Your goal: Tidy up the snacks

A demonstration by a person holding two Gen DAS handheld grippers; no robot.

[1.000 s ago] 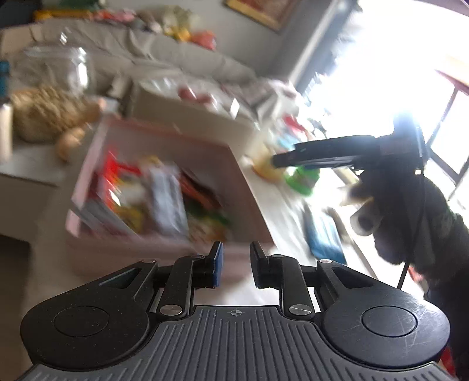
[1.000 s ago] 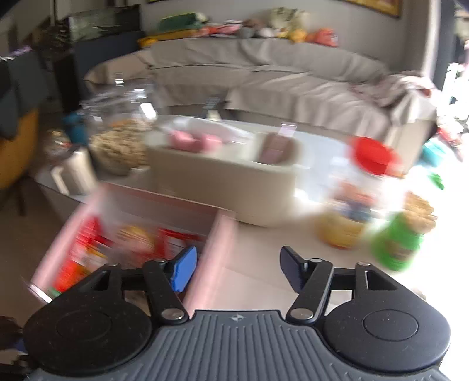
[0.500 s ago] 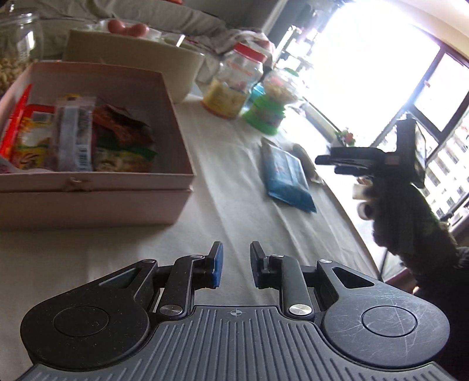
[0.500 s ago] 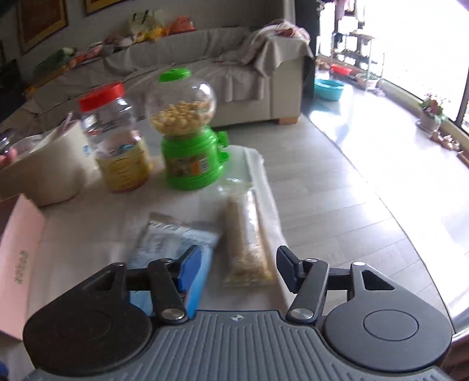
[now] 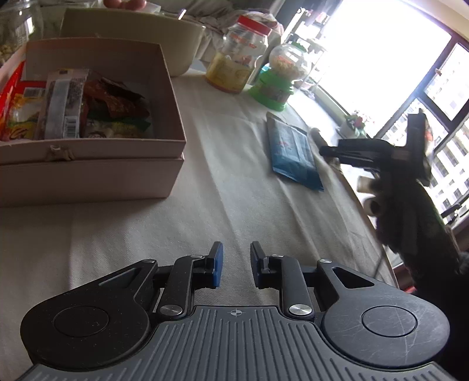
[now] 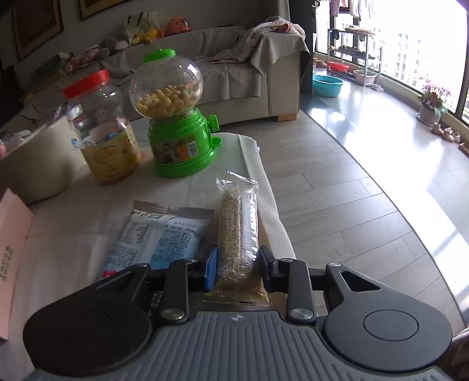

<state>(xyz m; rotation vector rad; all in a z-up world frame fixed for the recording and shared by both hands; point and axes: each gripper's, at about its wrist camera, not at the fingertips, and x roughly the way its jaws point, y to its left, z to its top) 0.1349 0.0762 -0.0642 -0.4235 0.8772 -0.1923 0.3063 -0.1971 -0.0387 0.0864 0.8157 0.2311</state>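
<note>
Right wrist view, we see our right gripper (image 6: pixel 238 272) straddling the clear grain bar packet (image 6: pixel 238 234), 2 fingers beside it, grip unconfirmed, our left gripper (image 5: pixel 236 265) narrowly parted, empty above the tablecloth (image 5: pixel 228 187).

A home living room. A long beige fabric sofa (image 6: pixel 234 73) draped with throws stands behind a table covered in a white cloth (image 5: pixel 234 181). Soft toys (image 6: pixel 140 29) line the sofa back, framed pictures (image 6: pixel 35 26) hang above, and tall windows (image 6: pixel 410 44) light pale wood flooring (image 6: pixel 366 190).
</note>
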